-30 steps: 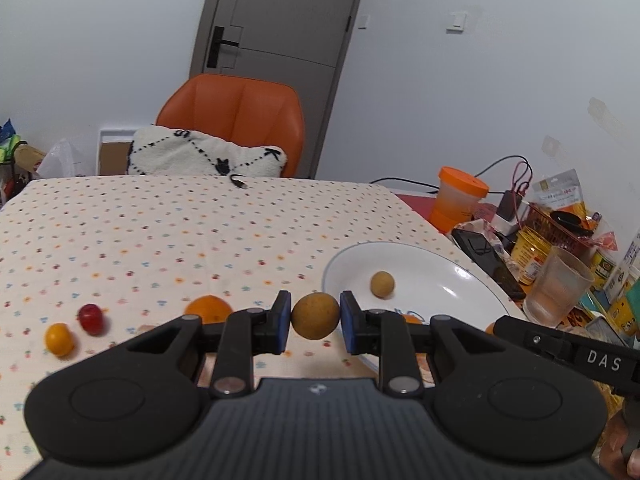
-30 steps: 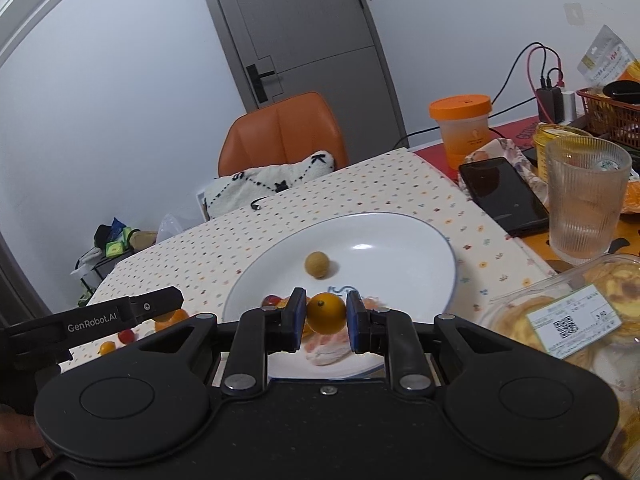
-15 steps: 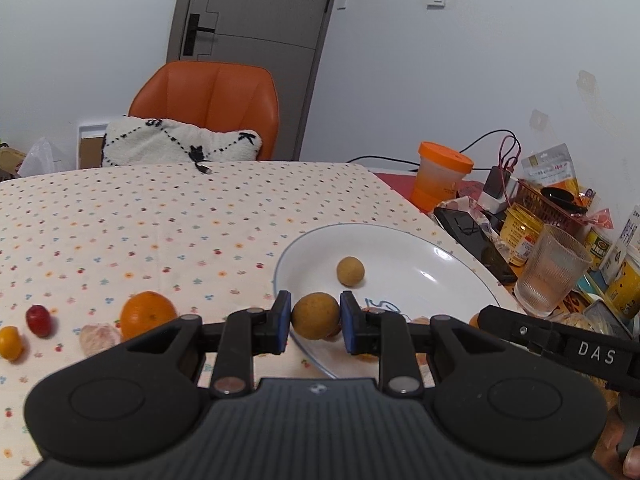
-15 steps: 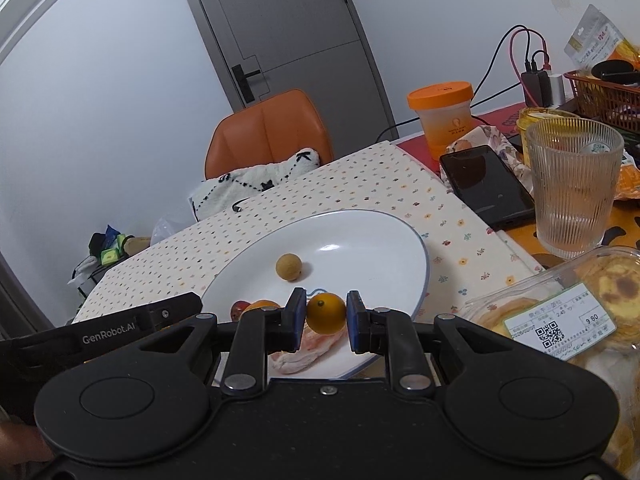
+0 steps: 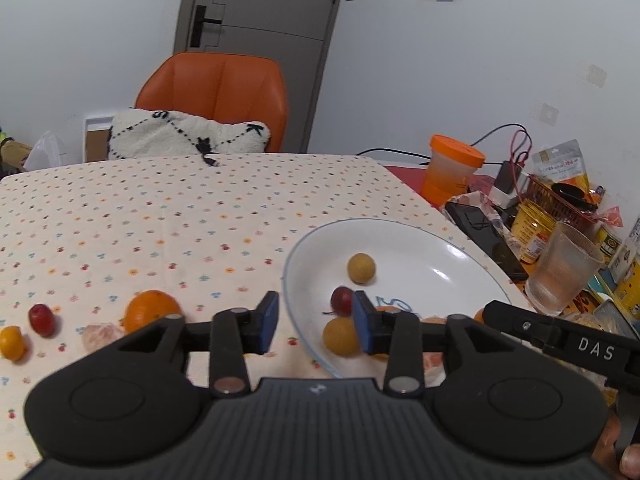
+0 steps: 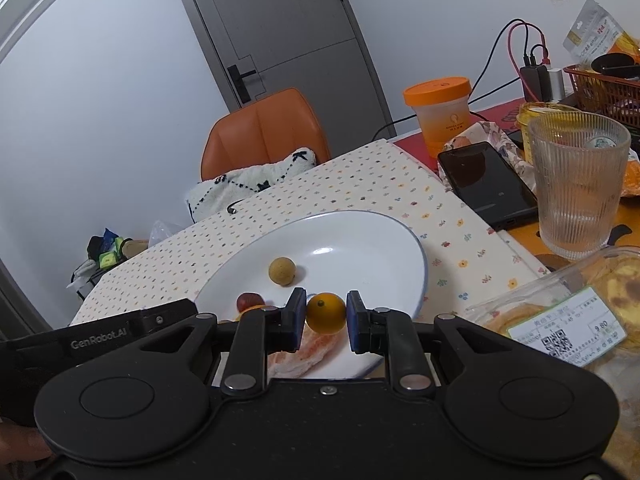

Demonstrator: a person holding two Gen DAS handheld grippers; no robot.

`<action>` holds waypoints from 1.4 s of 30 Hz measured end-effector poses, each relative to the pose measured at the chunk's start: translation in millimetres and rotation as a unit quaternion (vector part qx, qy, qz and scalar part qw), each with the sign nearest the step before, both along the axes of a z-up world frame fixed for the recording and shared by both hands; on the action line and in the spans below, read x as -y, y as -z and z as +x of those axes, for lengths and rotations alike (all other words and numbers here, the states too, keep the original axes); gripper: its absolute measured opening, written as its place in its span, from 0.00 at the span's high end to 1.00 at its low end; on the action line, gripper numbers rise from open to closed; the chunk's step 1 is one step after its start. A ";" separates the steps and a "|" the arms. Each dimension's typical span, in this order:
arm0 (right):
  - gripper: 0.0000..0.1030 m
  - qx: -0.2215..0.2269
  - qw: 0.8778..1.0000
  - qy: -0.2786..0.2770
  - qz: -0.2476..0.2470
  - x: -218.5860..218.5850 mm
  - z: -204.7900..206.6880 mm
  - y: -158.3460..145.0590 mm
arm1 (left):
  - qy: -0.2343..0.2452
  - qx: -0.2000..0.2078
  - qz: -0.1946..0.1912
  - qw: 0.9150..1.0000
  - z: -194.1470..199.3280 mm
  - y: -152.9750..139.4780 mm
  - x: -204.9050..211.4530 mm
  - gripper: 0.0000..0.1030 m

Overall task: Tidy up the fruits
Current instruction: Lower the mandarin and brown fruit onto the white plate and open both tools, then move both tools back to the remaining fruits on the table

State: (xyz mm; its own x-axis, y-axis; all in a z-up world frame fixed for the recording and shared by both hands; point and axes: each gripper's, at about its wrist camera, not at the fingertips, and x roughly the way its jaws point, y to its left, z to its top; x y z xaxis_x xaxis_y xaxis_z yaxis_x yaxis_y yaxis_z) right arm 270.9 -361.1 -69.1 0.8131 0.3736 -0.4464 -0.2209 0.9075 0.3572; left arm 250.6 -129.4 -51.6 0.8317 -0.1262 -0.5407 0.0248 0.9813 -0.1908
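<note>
My left gripper (image 5: 315, 322) stands open over the near left rim of the white plate (image 5: 400, 222). A brown round fruit (image 5: 340, 336) lies free in the plate by the right finger, with a red fruit (image 5: 342, 301) just behind it and a second brown fruit (image 5: 361, 268) farther in. On the cloth to the left lie an orange (image 5: 150, 314), a peeled segment (image 5: 102, 334), a red fruit (image 5: 41, 319) and a small orange fruit (image 5: 12, 343). My right gripper (image 6: 326, 316) is shut on a small orange fruit (image 6: 326, 313) above the plate (image 6: 360, 216), over a peeled piece (image 6: 308, 350).
A ribbed glass (image 6: 576, 192), a black phone (image 6: 484, 184) and an orange-lidded cup (image 6: 440, 112) stand right of the plate. A clear box of pastries (image 6: 560, 320) sits at the near right. An orange chair (image 5: 216, 92) with a white cushion (image 5: 180, 136) is behind the table.
The left gripper has opened and let go of the brown fruit, which now lies in the plate's near left part. The right gripper still holds its small orange fruit.
</note>
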 end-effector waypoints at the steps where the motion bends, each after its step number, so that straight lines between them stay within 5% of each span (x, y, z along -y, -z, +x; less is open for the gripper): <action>1: 0.81 0.002 1.000 -0.001 0.000 -1.3 0.7 -0.9 | -0.004 0.000 -0.001 1.000 -1.2 -0.7 -3.1 0.54; 13: 0.65 0.022 1.000 -0.006 -0.007 -19.7 -5.7 -13.0 | -0.053 0.010 -0.025 0.998 -19.2 -13.0 -40.0 0.24; 42: 0.39 0.037 0.998 -0.052 -0.015 -74.9 -47.1 -29.1 | -0.138 0.024 -0.016 0.990 -80.6 -28.2 -108.3 0.10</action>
